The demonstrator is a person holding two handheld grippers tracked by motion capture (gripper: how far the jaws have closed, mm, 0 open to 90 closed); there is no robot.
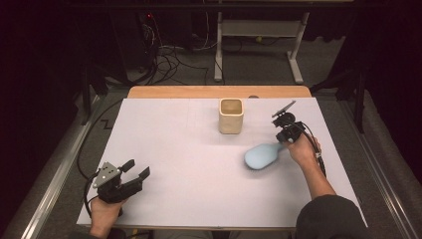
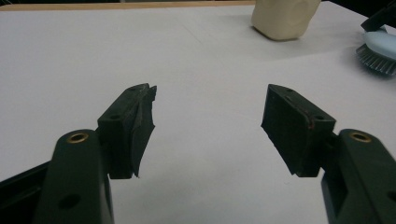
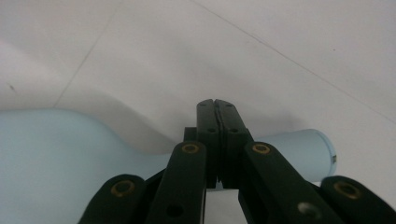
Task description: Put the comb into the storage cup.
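A pale blue brush [image 1: 261, 156] is being held by its handle at the right side of the counter [image 1: 189, 164], its broad head pointing toward the middle and looking blurred. The handle is being pinched by the right gripper [image 1: 287, 141] — in the right gripper view the jaws are pressed together over the handle [image 3: 299, 151], whose rounded end is sticking out to one side. Just beyond the brush, a cream square cup [image 1: 231, 115] is standing upright near the far edge. The left gripper [image 1: 135, 172] is being kept well apart at the near left corner — its jaws are spread wide over bare white surface, grasping nothing.
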